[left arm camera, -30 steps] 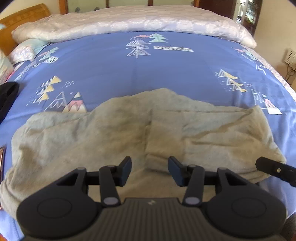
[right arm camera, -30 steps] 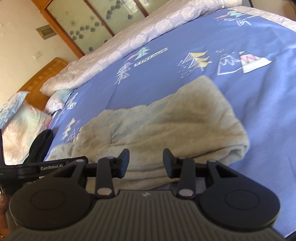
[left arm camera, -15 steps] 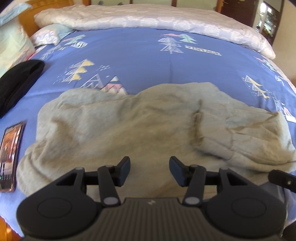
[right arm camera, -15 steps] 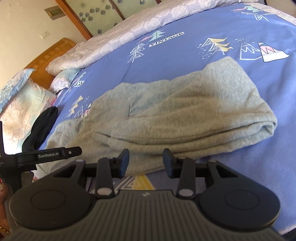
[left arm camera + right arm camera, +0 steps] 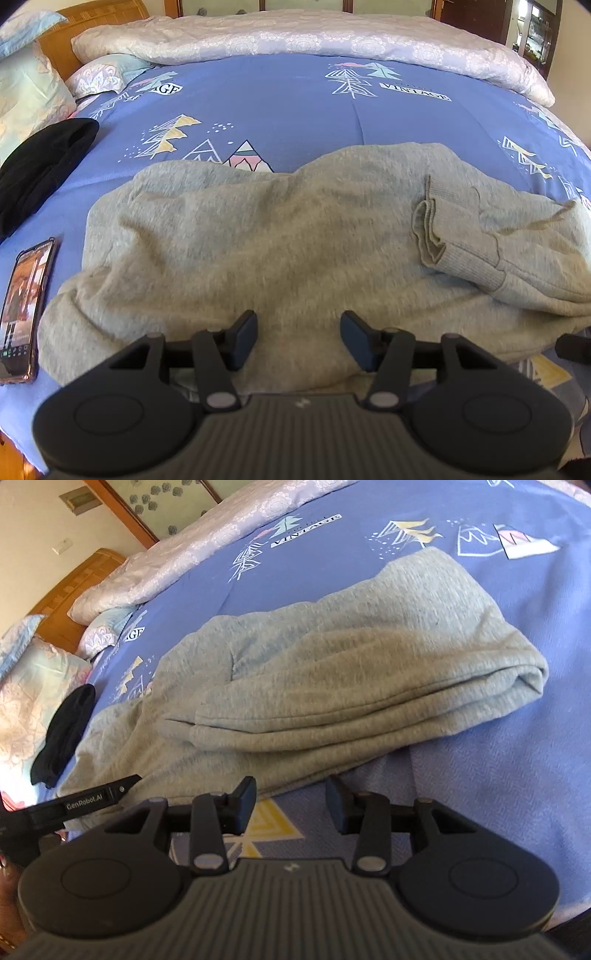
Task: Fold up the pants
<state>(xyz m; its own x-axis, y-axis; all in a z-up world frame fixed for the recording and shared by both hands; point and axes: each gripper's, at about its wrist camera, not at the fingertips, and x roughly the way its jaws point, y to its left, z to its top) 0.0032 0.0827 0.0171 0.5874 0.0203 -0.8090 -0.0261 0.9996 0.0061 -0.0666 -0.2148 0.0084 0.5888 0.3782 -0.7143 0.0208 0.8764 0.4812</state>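
Observation:
Grey sweatpants (image 5: 295, 240) lie folded over on the blue patterned bedspread (image 5: 295, 110). A ribbed cuff (image 5: 443, 236) lies on top at the right. My left gripper (image 5: 298, 338) is open and empty just above the near edge of the pants. In the right wrist view the pants (image 5: 351, 679) lie in stacked layers. My right gripper (image 5: 291, 801) is open and empty, just short of their near edge, over the bedspread (image 5: 517, 775). The left gripper (image 5: 85, 799) shows at the left edge.
A phone (image 5: 24, 310) lies at the left beside the pants. A black garment (image 5: 40, 170) lies further left, also in the right wrist view (image 5: 62, 731). Pillows (image 5: 29, 92) and a rolled pale quilt (image 5: 295, 40) lie at the far side. A wooden headboard (image 5: 74, 587) stands behind.
Both grippers have drawn back toward the near edge of the pants and stayed open. The left view has swung left, so the phone and black garment now show. The pants lie still.

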